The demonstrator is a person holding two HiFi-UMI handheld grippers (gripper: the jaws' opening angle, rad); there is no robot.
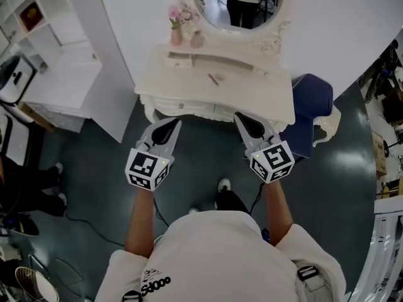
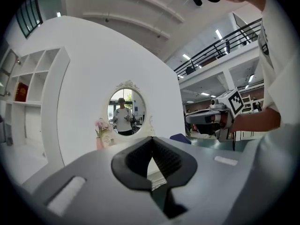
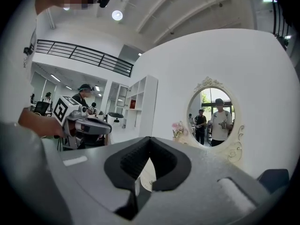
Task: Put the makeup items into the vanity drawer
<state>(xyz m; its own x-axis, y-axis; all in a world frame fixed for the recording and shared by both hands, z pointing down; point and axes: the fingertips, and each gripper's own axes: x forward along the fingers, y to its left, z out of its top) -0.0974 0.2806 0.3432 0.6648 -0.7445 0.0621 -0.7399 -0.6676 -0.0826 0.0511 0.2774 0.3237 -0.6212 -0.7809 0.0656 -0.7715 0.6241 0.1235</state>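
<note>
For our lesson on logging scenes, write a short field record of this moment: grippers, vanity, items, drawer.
Left: grey left gripper, shut, empty
Right: grey right gripper, shut, empty
Furniture: white carved vanity table with oval mirror
On top: thin dark makeup stick; pink flowers
Drawer: front drawer appears closed
Beside: blue chair

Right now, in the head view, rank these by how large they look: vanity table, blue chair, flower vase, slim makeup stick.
Largest to smallest:
1. vanity table
2. blue chair
3. flower vase
4. slim makeup stick
No pair looks close enough to doubt.
</note>
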